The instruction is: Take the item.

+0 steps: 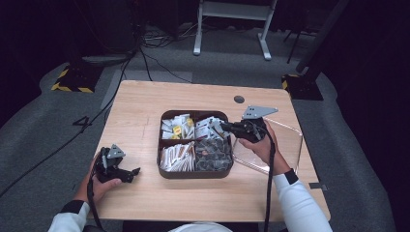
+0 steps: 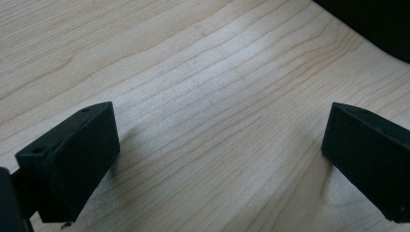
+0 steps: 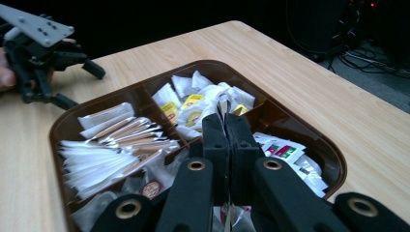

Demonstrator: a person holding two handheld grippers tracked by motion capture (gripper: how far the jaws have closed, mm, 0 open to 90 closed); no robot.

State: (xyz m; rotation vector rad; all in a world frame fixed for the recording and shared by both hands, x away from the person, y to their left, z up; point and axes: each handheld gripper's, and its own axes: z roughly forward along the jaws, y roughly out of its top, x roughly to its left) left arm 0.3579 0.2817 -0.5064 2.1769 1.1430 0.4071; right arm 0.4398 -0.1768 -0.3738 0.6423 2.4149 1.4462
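1. A brown four-compartment tray point(image 1: 165, 170) sits at the middle of the light wooden desk point(image 1: 140, 101), its sections packed with small sachets.
2. The far-left section holds white sachets with yellow labels point(image 3: 192, 100); the far-right section holds white packets with red-and-green printing point(image 3: 286, 151). No lettering on either is sharp enough to read.
3. The near-left section carries a stack of long white-and-brown stick packets point(image 1: 175, 155); the near-right one holds clear-wrapped dark pieces point(image 1: 212, 152).
4. The right tongs point(image 1: 224, 126) reach over the tray's far-right section from the right side, held in the person's right hand point(image 1: 263, 145).
5. In the right gripper view the right tongs point(image 3: 225, 121) are pressed together on the thin edge of a white sachet point(image 3: 223, 105), which stands up between the tips above the tray.
6. A clear plastic lid point(image 1: 290, 140) lies on the desk just right of the tray, under the right hand.
7. The left tongs point(image 1: 131, 173) rest at the desk's near-left area, well apart from the tray, gripped by the left hand point(image 1: 99, 186).
8. In the left gripper view the left tongs point(image 2: 220, 159) are spread wide over bare wood grain, holding nothing.
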